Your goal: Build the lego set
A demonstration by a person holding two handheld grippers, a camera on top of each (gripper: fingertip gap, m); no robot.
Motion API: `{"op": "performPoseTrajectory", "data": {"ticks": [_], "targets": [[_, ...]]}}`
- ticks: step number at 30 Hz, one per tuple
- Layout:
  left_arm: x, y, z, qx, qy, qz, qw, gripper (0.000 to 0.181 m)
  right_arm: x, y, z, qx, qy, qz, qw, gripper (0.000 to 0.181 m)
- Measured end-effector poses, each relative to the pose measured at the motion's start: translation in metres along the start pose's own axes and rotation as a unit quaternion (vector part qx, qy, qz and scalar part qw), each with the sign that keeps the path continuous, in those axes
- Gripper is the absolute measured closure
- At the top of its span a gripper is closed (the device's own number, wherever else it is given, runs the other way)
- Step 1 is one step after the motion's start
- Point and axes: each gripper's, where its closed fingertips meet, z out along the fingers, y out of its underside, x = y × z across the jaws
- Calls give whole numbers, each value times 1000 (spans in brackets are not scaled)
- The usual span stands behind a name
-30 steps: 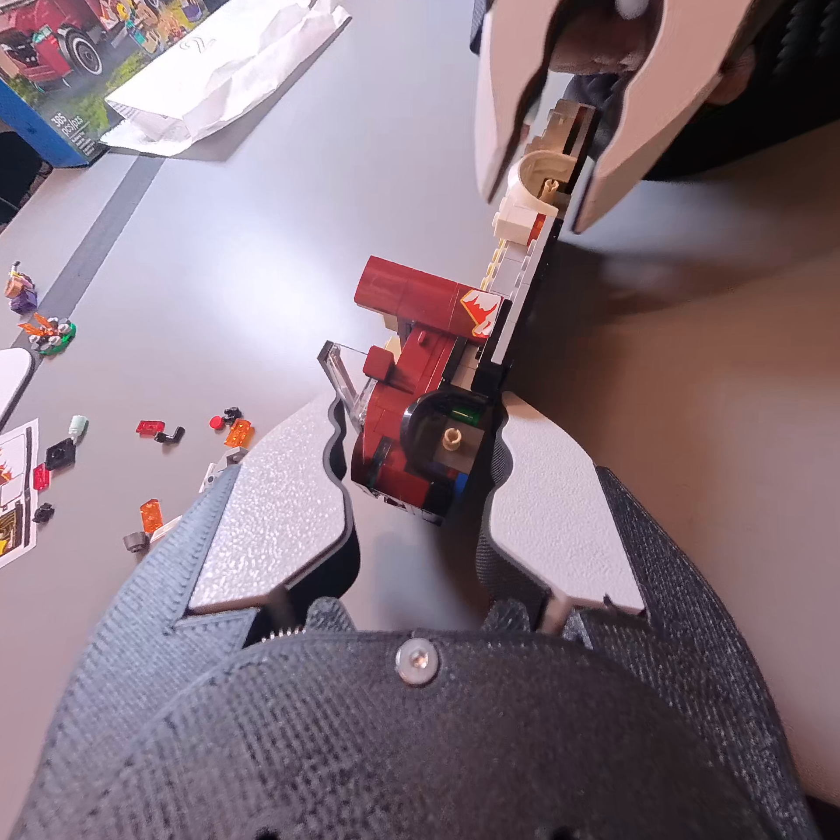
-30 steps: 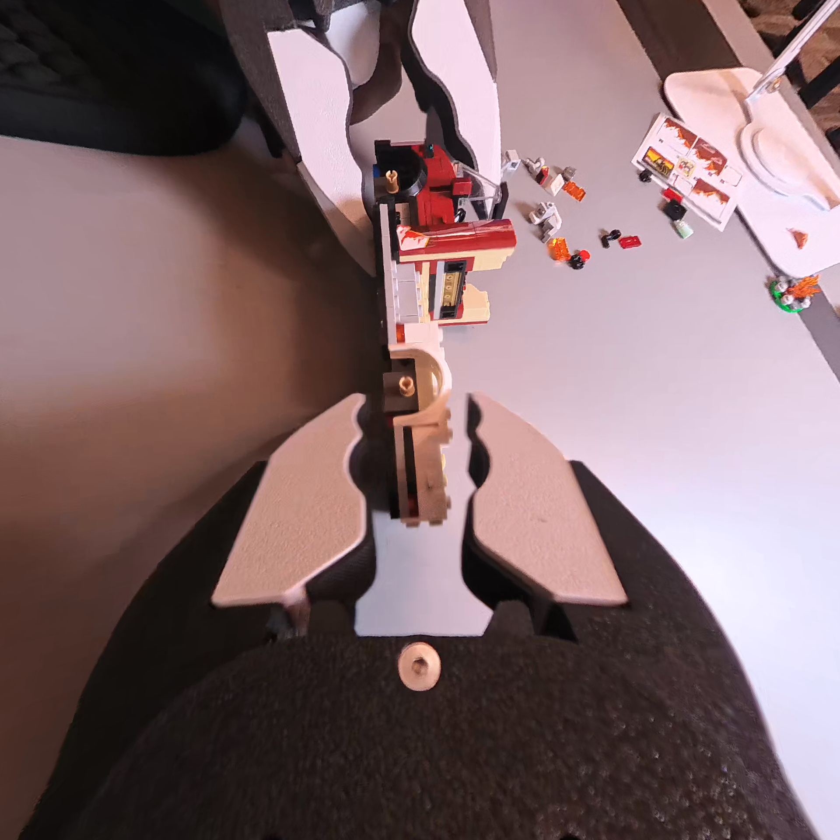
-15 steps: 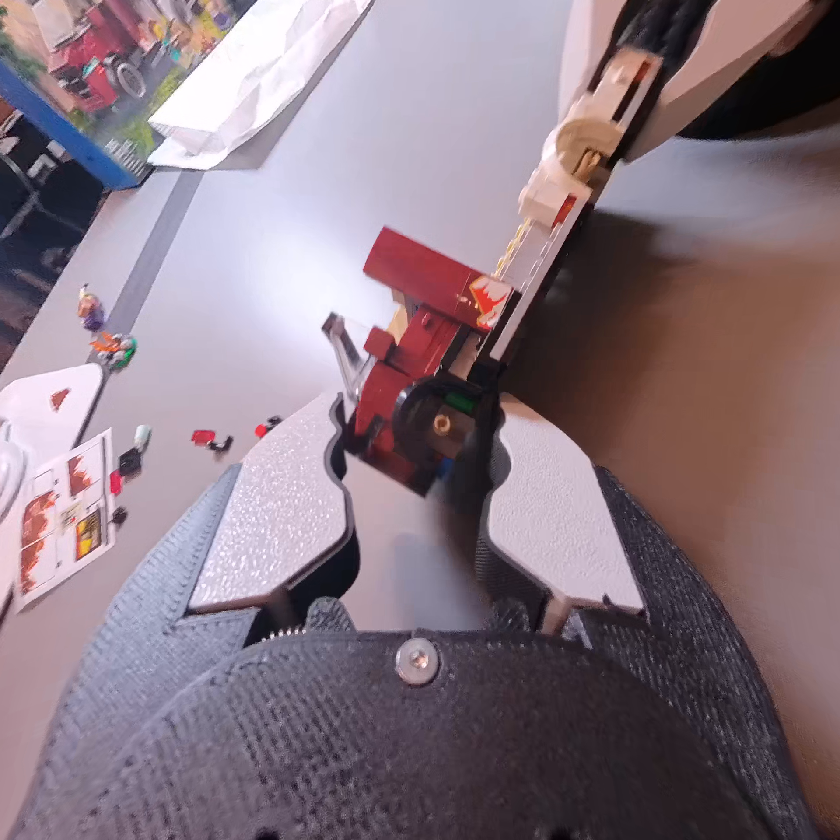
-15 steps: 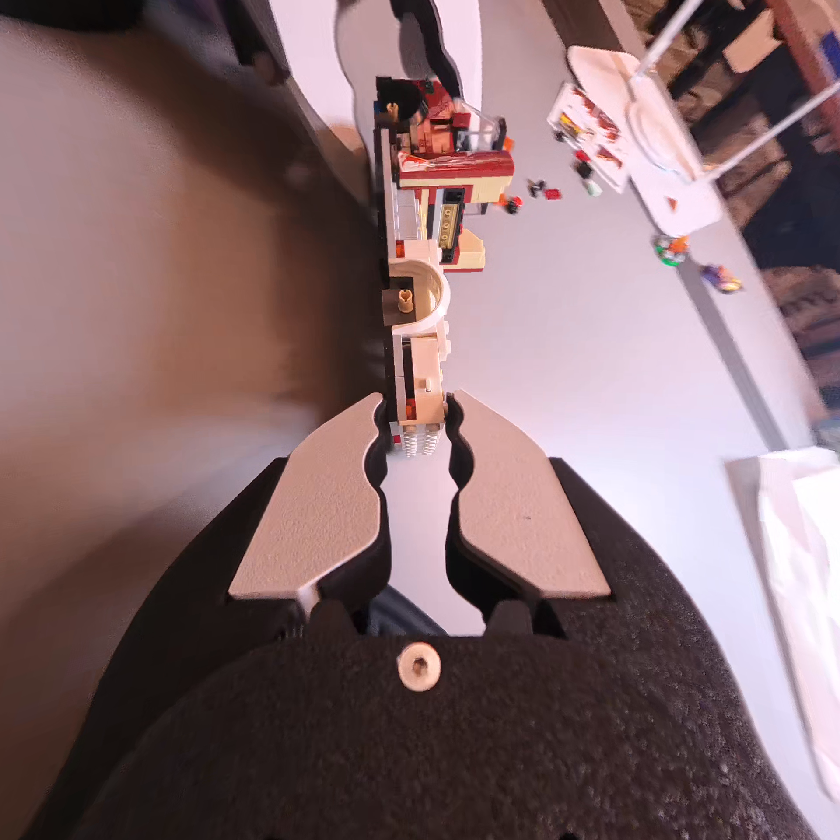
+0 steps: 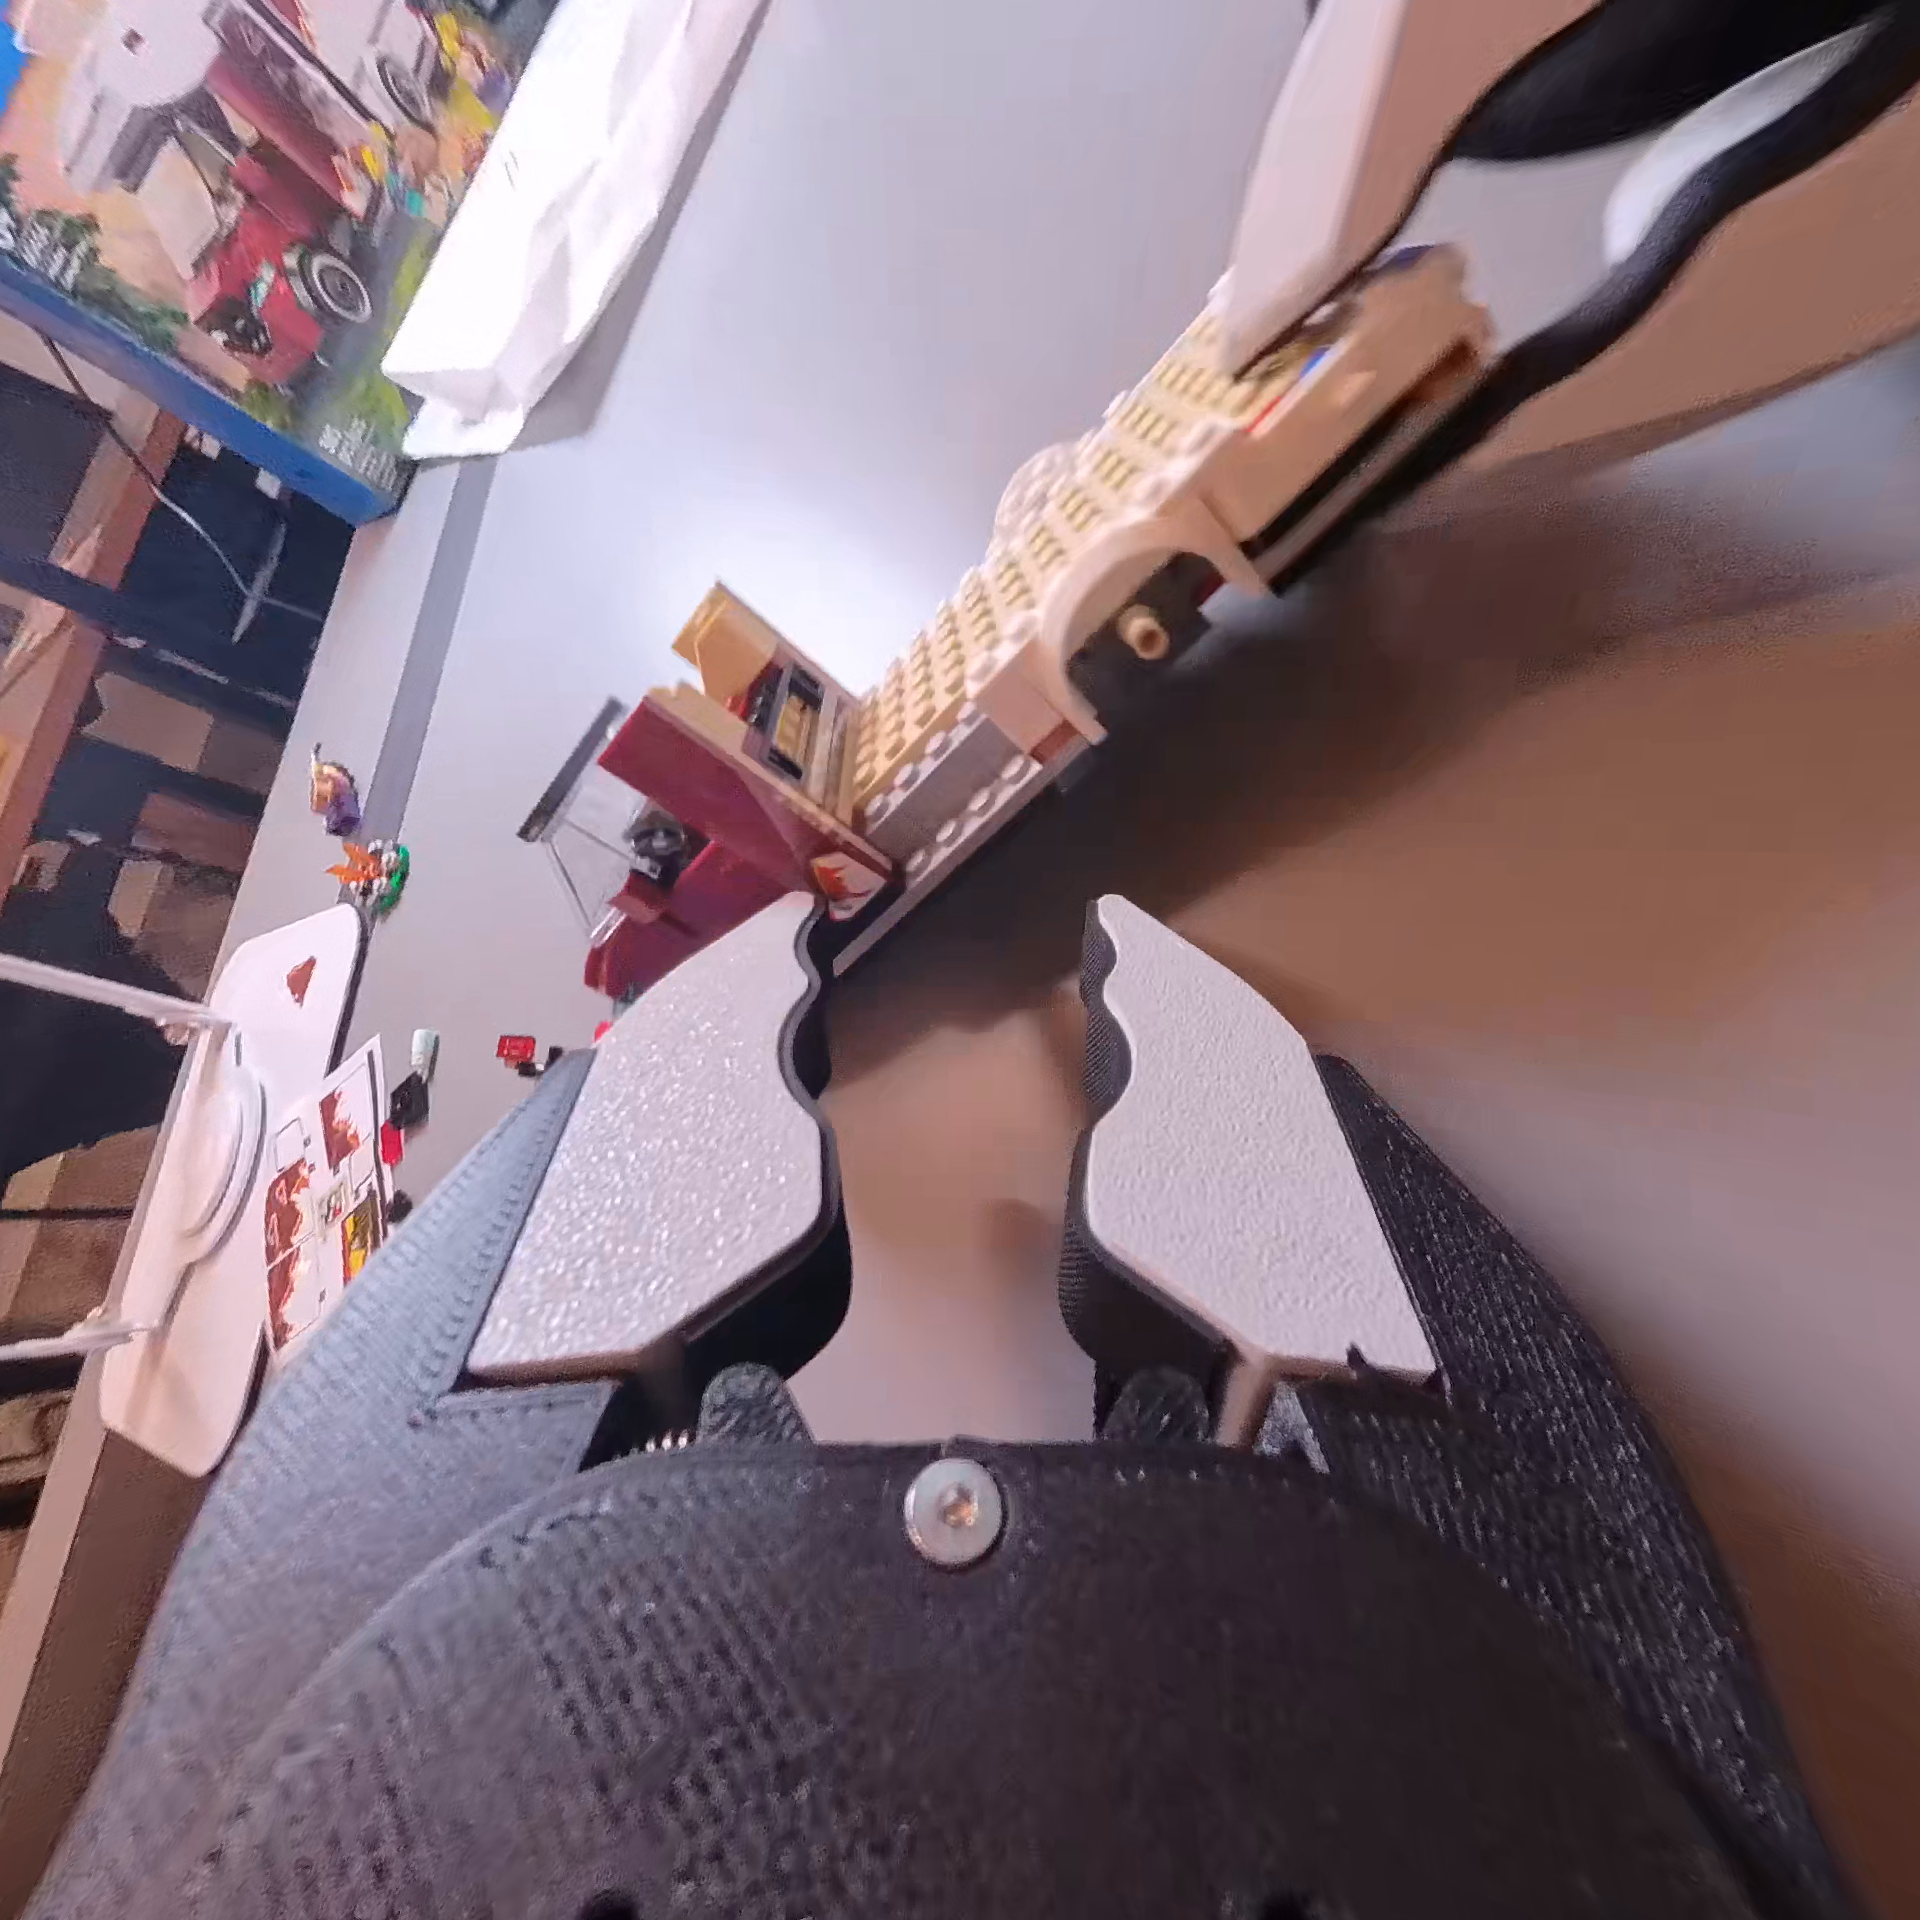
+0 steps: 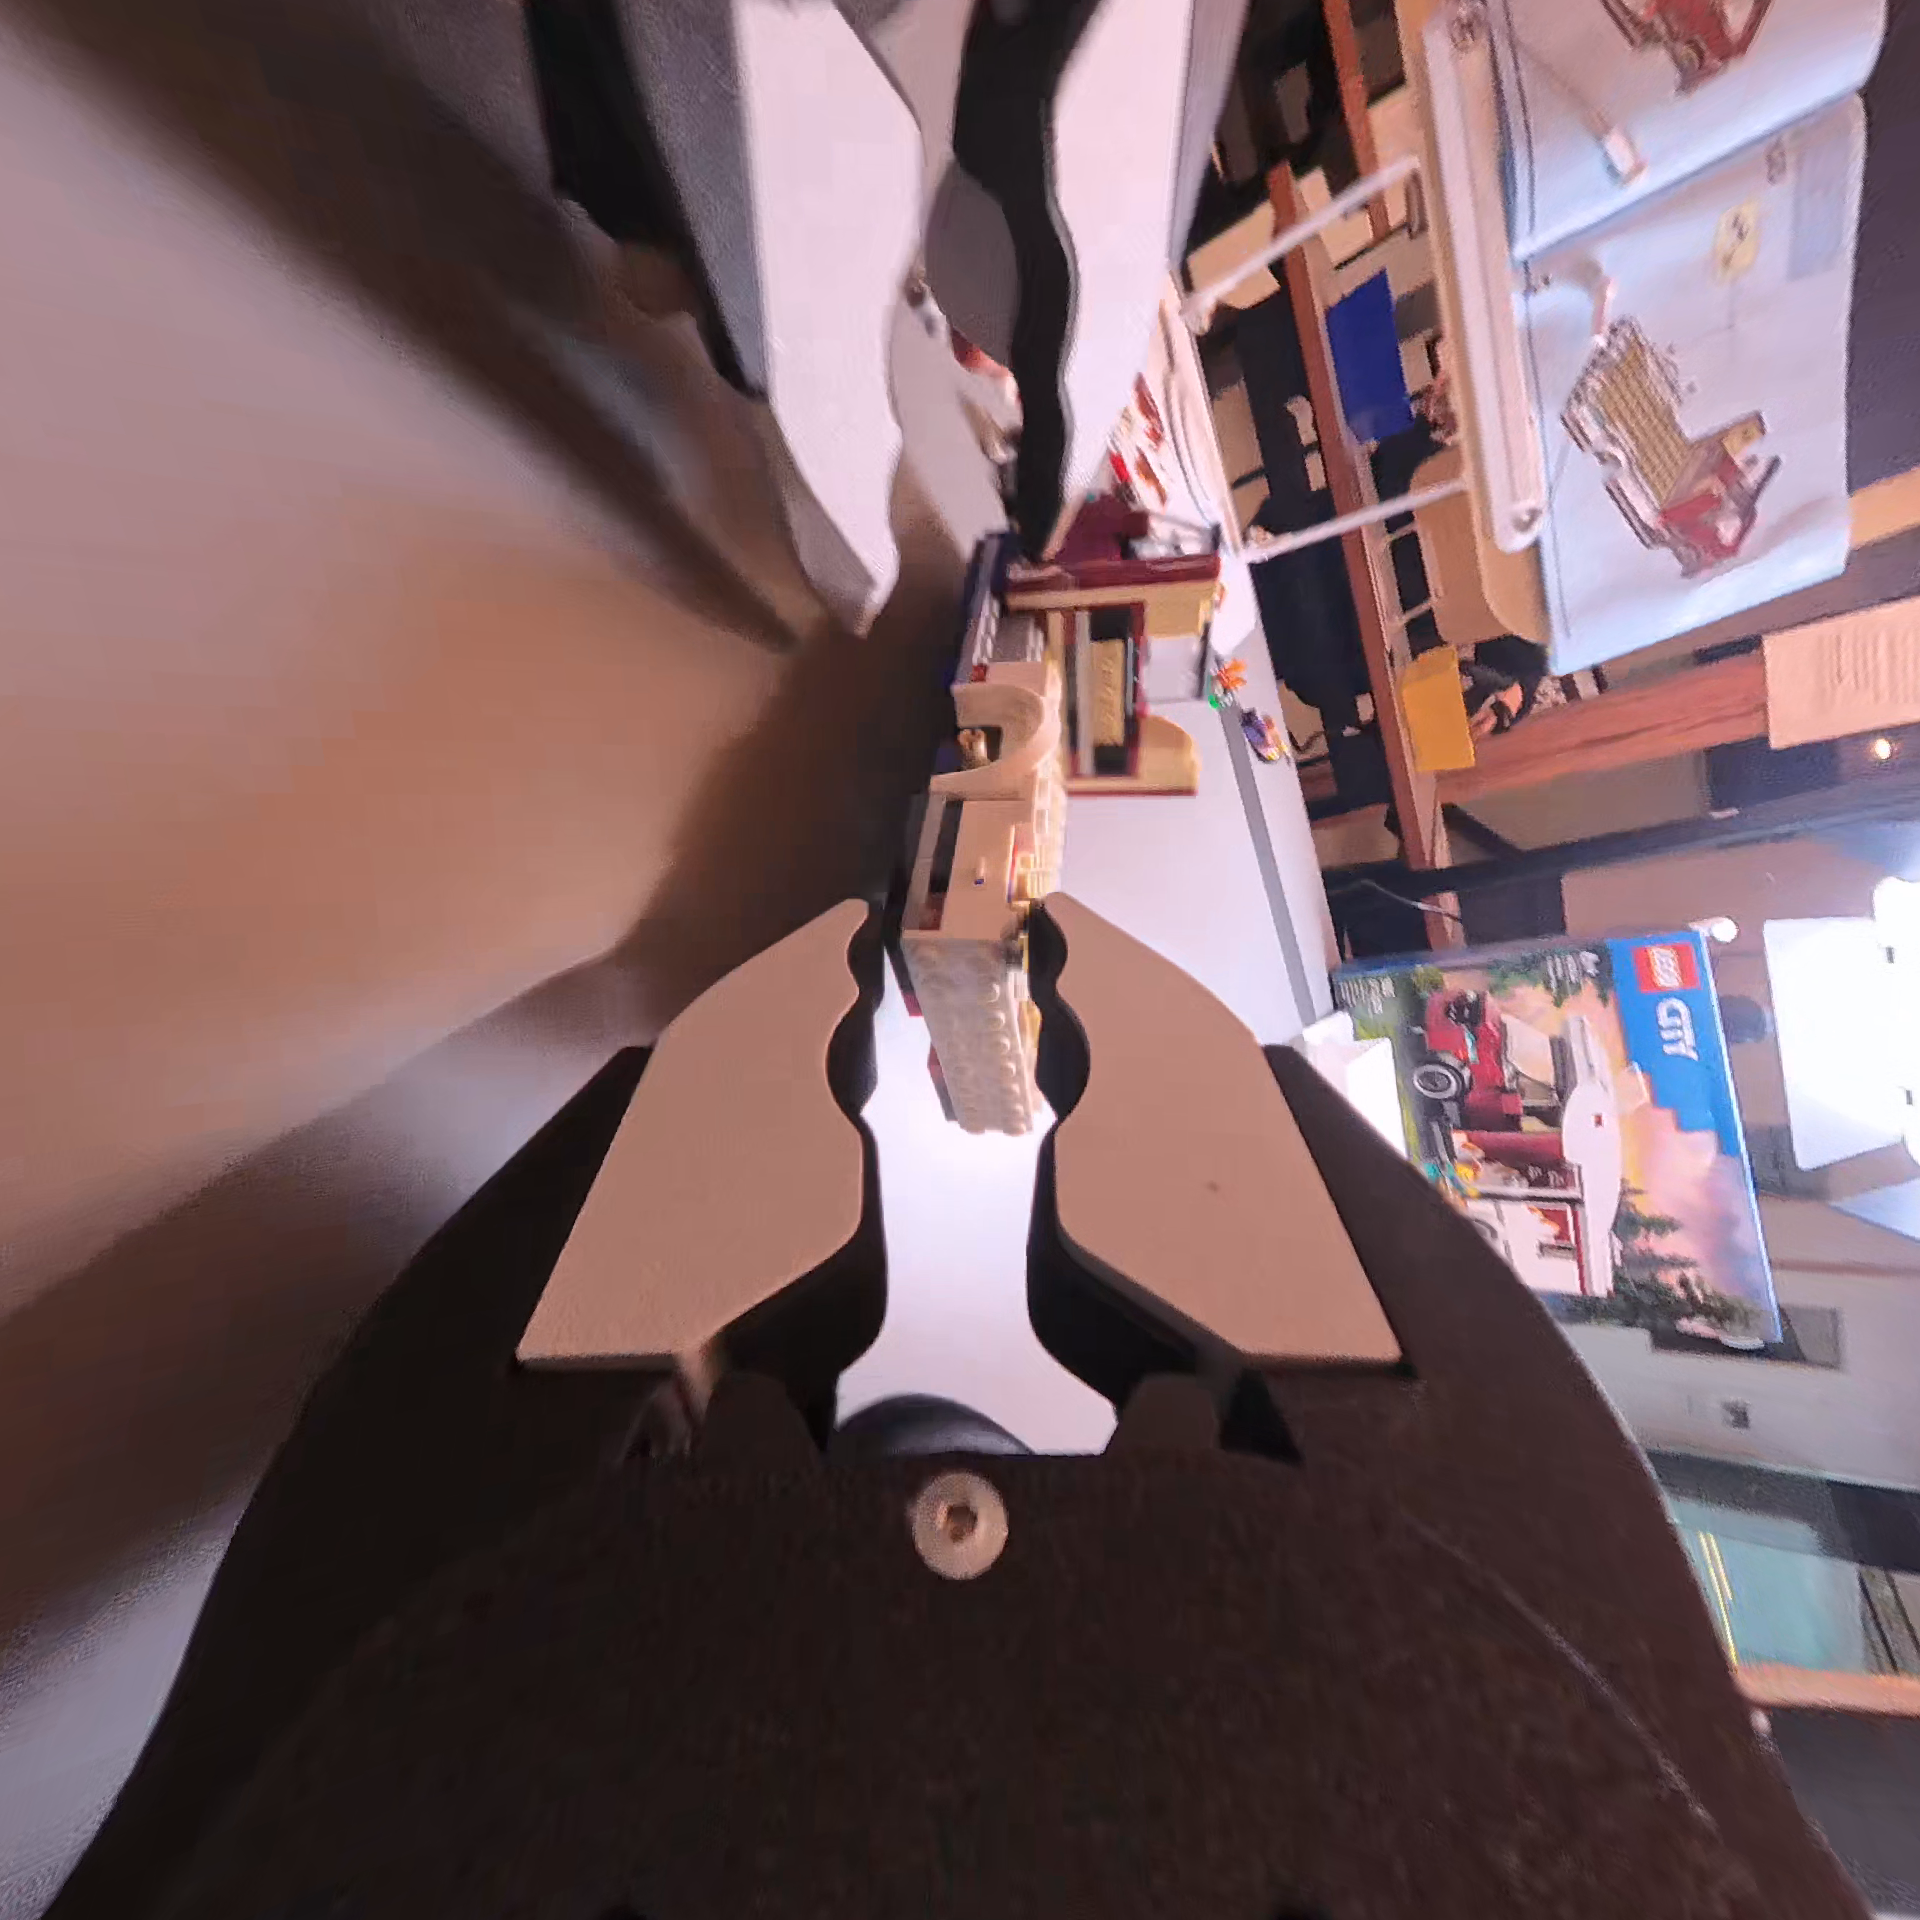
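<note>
Right gripper (image 6: 956,997) is clenched on the tan rear end of the truck (image 6: 1023,748), holding it off the table (image 5: 935,260). Left gripper (image 5: 951,935) is released, jaws apart and empty; the truck's dark red cab (image 5: 727,831) sits just beside its left finger (image 5: 675,1174). Loose pieces (image 5: 514,1044), sticker sheet (image 5: 317,1195) and box (image 6: 1558,1132) lie on the table.
</note>
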Motion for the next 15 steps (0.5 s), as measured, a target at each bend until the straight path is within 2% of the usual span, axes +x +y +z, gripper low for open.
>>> {"op": "performPoseTrajectory", "data": {"ticks": [3, 9, 12, 15], "targets": [[-3, 13, 4, -18, -5, -3, 1000, 137, -18, -8, 3, 13, -17, -14, 1000, 152], [-8, 19, 6, -18, 1, -35, 999, 141, -34, -19, 6, 22, -53, -20, 998, 150], [-9, 20, 6, -15, 2, -47, 999, 142, -41, -24, 5, 28, -95, 6, 995, 150], [-11, 21, 5, -15, 3, -54, 998, 141, -37, -33, -1, 55, -140, 72, 986, 142]]}}
